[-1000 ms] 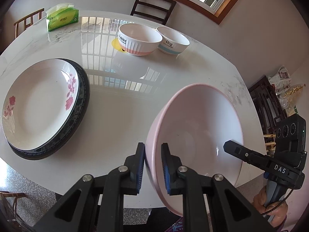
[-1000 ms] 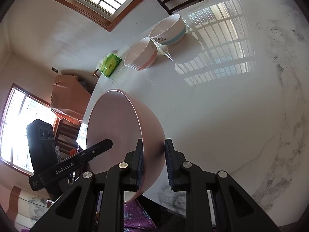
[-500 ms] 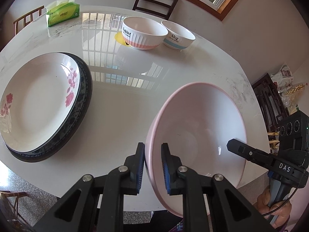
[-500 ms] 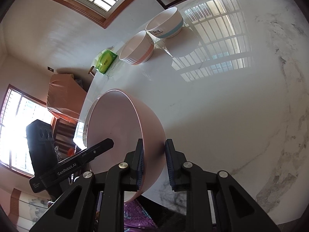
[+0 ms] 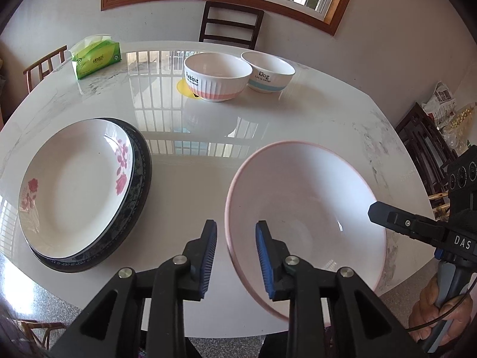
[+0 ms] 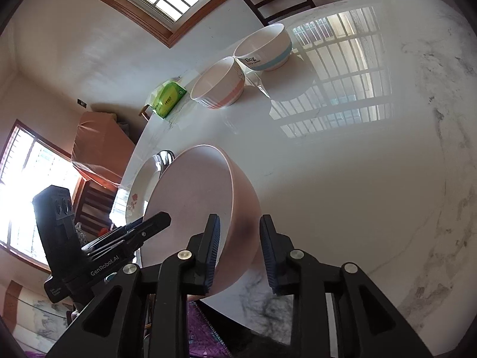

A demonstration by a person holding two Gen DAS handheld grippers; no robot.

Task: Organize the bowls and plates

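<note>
A large pink bowl (image 5: 307, 208) (image 6: 193, 197) stands near the front right edge of the white marble table (image 5: 208, 149). My left gripper (image 5: 235, 256) straddles its near left rim. Its jaws are opening and both blue pads stand off the wall. My right gripper (image 6: 241, 250) straddles the opposite rim, one finger inside and one outside. Its jaws are opening too, with gaps at the pads. On the left, a white flowered plate (image 5: 74, 185) (image 6: 137, 191) lies on a dark blue plate (image 5: 140, 191). A pink-banded "Rabbit" bowl (image 5: 217, 77) (image 6: 219, 85) and a blue-banded "Dog" bowl (image 5: 268, 73) (image 6: 263, 49) sit at the back.
A green tissue pack (image 5: 95, 59) (image 6: 170, 98) lies at the back left. A yellow coaster (image 5: 183, 86) peeks out beside the Rabbit bowl. A dark chair (image 5: 231, 25) stands behind the table and a wooden one (image 5: 44, 65) at the far left. A person's hand (image 5: 432, 307) holds the right handle.
Both grippers were shut on the pink bowl's rim; their jaws have now parted from it. The bowl has settled lower and flatter, and the left view has tipped up.
</note>
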